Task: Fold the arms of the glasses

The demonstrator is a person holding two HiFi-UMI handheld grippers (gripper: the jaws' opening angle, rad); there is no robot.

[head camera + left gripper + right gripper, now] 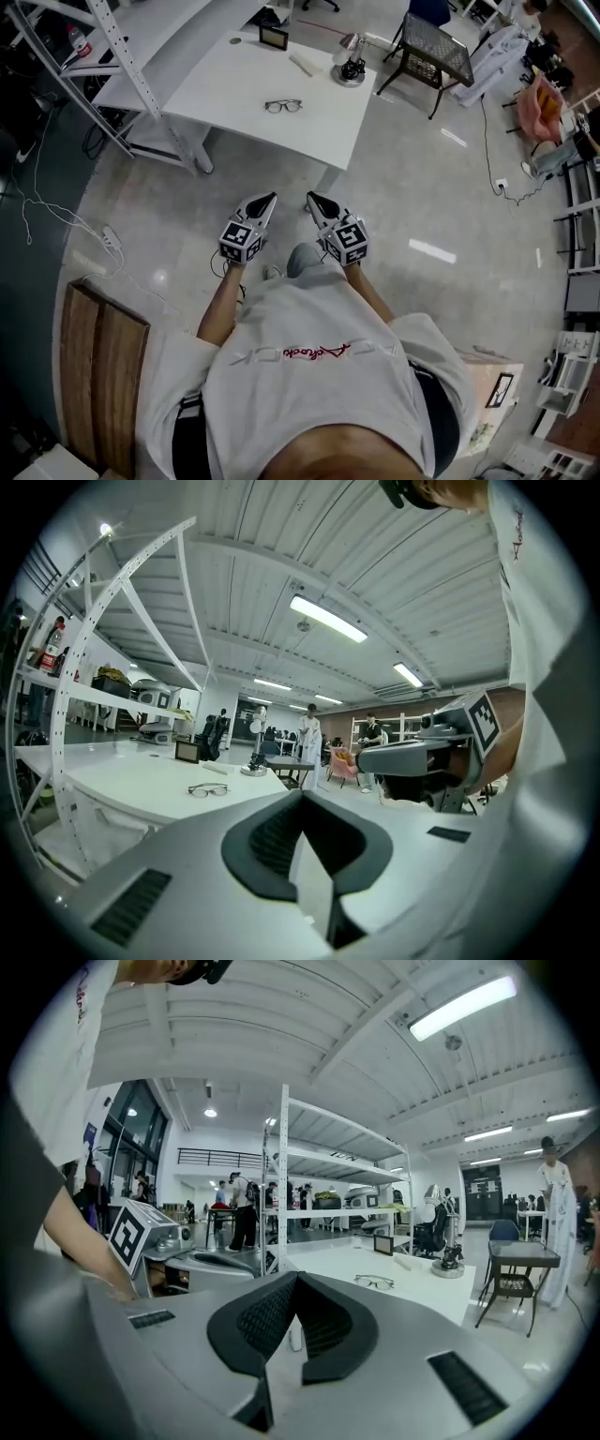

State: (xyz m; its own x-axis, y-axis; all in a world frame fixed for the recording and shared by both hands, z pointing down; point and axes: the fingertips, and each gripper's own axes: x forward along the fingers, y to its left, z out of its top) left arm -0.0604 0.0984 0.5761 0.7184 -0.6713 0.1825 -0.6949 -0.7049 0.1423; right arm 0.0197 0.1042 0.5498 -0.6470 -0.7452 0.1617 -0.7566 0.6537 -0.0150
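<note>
A pair of dark-rimmed glasses (283, 106) lies with its arms spread on the white table (234, 94), far ahead of both grippers. The glasses also show small in the left gripper view (207, 789) and the right gripper view (375, 1282). My left gripper (271, 196) and right gripper (310, 196) hang side by side over the floor, close to my body and well short of the table. The left gripper (302, 793) has its jaws shut with nothing between them. The right gripper (293, 1277) has its tips together and is likewise empty.
On the table stand a small black frame (274, 37), a white bar (305, 64) and a desk lamp (350, 61). A white shelf rack (122, 47) rises at the left. A black side table (436, 47) stands at the right, a wooden bench (103, 375) at the lower left, and cables (56, 220) lie on the floor.
</note>
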